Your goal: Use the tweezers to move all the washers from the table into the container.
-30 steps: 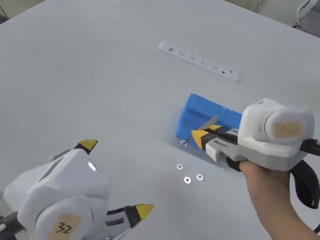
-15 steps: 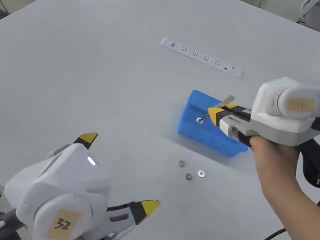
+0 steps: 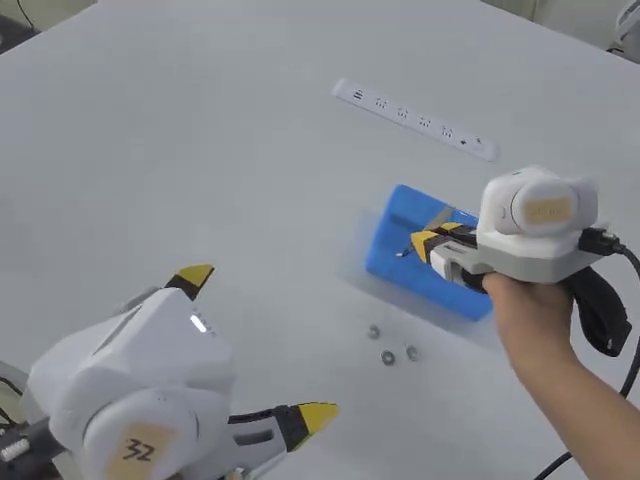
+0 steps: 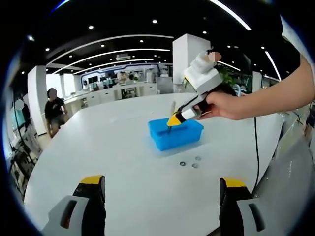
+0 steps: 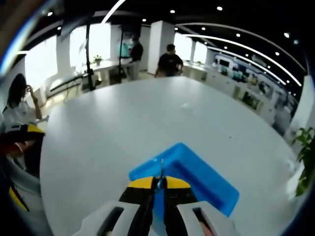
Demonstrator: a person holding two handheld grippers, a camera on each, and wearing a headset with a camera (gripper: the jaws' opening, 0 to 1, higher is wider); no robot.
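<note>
Right claw (image 3: 420,243) pinched tight on the thin metal tweezers (image 3: 404,251), tips poised over the left part of the blue container (image 3: 385,262). In the right gripper view, yellow-tipped jaws pressed together around the slim shaft, point aimed at the container's near rim. Too small to tell of a washer in the tips, or of any already inside.

Nearer on the bench (image 3: 200,150), just beside the container but apart from it: three washers (image 3: 388,357), small flat shiny rings in a loose cluster, not yet moved. Judged partway at best, with at least three picks left.

Container rectangular, shallow, round-cornered, probably rigid plastic.

Left claw (image 3: 255,345) spread wide and empty, near left, well apart from the work.

Far side: a long white power strip (image 3: 415,120) on the smooth, matte, pale bench.
</note>
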